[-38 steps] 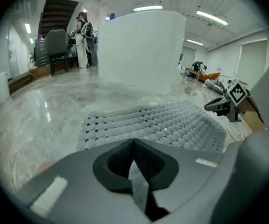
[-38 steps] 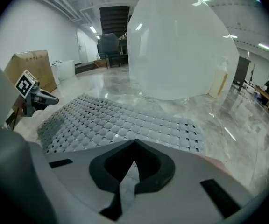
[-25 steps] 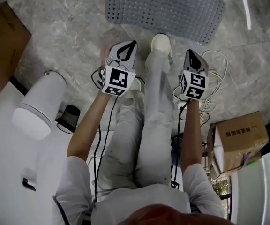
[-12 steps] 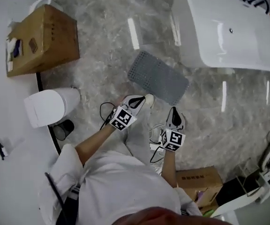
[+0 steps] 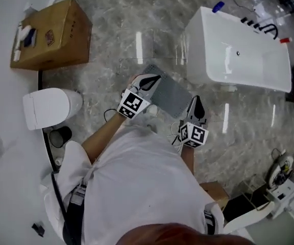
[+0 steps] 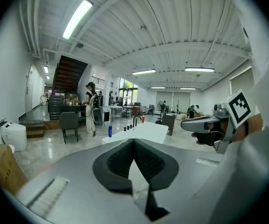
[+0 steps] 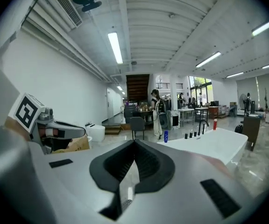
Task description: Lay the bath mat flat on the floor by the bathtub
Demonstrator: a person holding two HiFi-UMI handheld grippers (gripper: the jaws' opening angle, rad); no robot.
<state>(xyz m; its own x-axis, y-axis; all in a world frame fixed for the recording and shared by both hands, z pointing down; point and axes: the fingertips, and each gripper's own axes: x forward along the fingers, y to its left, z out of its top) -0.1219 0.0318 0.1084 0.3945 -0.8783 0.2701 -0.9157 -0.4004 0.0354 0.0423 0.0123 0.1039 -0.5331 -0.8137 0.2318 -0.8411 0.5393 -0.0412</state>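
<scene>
Grey marbled floor (image 5: 111, 34) runs up to a white bathtub (image 5: 239, 55), and the grey bath mat (image 5: 170, 93) lies flat on it near the bathtub, a strip of floor between them. On the mat's side away from the bathtub, the left gripper (image 5: 153, 78) and right gripper (image 5: 195, 102) are both clenched, their jaws together on nothing.

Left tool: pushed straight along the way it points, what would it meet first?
Likely the bathtub, dead ahead of the shut left tool in its own view; nothing shows between. The bath mat lies below that line. Depth unclear.
</scene>
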